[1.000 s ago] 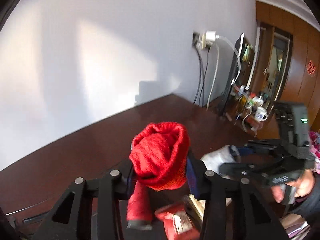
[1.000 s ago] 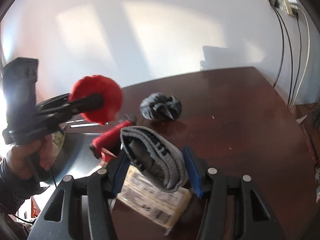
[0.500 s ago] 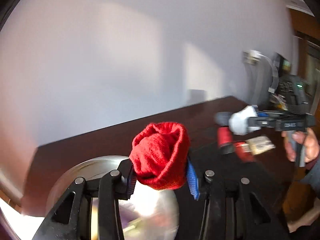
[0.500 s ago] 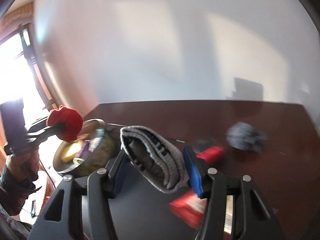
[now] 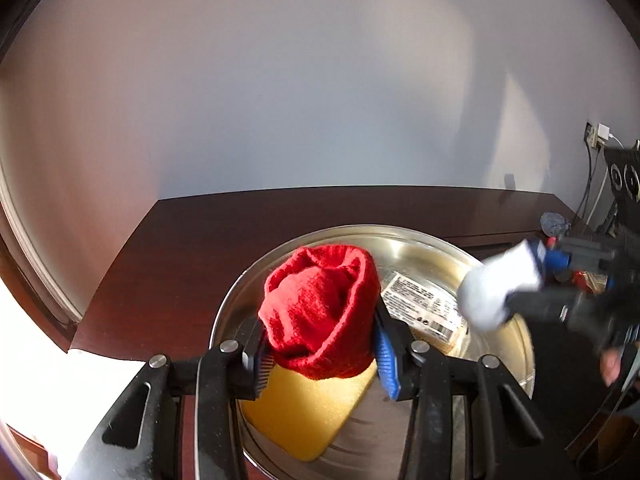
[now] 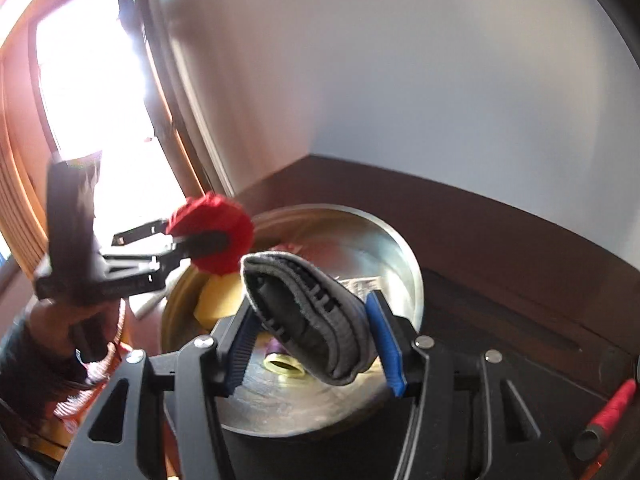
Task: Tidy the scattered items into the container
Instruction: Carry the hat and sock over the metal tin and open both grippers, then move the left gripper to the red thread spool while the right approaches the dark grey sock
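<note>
Red knit wool, a rolled sock (image 5: 320, 312), sits pinched between the blue pads of the left gripper (image 5: 322, 354), its rolled opening facing up and away from the camera and its long axis running roughly upright between the fingers. It hangs above the near part of the metal bowl (image 5: 424, 244), not touching it. From the right wrist view the same red sock (image 6: 216, 236) appears over the bowl's far left rim (image 6: 384, 232).

The right gripper (image 6: 316, 344) is clamped on a folded grey sock (image 6: 308, 312) with dark stripes, whose long axis slants from upper left down to lower right across the jaws; its lower end hangs over the bowl. In the left wrist view that gripper (image 5: 516, 288) comes in from the right, blurred, with the pale sock (image 5: 496, 288) over the bowl's right side.

Inside the bowl lie a yellow sponge (image 5: 308, 412) under the red sock, a packet with a printed label (image 5: 424, 304), and a small yellow ring (image 6: 286, 362).

The bowl stands on a dark wooden table (image 5: 180, 260). A red spool of thread (image 6: 608, 412) lies on the table at the right, and a dark sock ball (image 5: 554, 222) rests far back near the wall.
</note>
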Demonstrator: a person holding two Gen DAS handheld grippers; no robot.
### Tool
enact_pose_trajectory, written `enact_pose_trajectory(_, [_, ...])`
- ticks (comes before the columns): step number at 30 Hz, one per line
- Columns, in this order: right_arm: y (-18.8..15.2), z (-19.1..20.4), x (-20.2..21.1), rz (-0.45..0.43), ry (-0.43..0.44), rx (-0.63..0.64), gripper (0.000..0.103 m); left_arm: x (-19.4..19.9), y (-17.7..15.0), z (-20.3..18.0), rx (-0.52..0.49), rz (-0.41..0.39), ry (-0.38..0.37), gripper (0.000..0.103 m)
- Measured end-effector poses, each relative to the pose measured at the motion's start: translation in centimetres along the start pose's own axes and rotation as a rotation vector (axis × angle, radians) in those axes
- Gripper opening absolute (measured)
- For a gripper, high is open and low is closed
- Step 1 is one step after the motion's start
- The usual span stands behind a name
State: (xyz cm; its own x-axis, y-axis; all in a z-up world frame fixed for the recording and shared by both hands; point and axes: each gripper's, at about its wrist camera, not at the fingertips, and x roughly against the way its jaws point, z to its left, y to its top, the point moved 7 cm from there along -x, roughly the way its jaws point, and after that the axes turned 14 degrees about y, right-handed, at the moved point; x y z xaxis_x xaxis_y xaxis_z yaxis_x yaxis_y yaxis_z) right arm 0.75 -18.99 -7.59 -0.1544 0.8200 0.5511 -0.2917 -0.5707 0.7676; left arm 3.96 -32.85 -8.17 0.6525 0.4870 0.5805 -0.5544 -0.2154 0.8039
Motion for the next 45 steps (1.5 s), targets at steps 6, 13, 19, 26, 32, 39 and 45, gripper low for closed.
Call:
enact_pose_trajectory(6, [-0.7, 0.6, -2.6, 0.027, -0.044, 0.003, 0.056, -0.9, 0.1, -0.5, 0.031, -0.002, -0.007, 0.054])
enact_pose_trajectory(13, [-1.4, 0.8, -1.1, -0.030, -0.037, -0.034, 0.066, 0.0, 0.4, -0.4, 0.037, -0.034, 0.017, 0.081])
enact_pose_trajectory(19, [-2.4, 0.6, 0.5, -0.069, -0.034, -0.065, 0.071, 1.4, 1.0, -1.3, 0.038, -0.056, 0.005, 0.081])
enact_pose_trajectory(26, [-2.5, 1.1, 3.1, -0.088, -0.121, -0.027, 0.082, 3.5, 1.4, -2.1, 0.056, -0.073, -0.003, 0.081])
enact_pose_trajectory(32, [-2.9, 0.1, 6.1, -0.106, -0.200, -0.010, 0.091, 4.6, 1.7, -4.3, -0.002, -0.085, -0.008, 0.087])
enact_pose_trajectory(39, [-4.4, -2.2, 9.0, -0.137, -0.249, -0.056, 0.092, 5.2, 3.0, -8.5, -0.051, -0.108, -0.061, 0.087])
enact_pose_trajectory(45, [-5.8, -4.3, 11.6, -0.167, -0.273, -0.128, 0.094, 5.3, 3.7, -12.7, -0.097, -0.113, -0.092, 0.087])
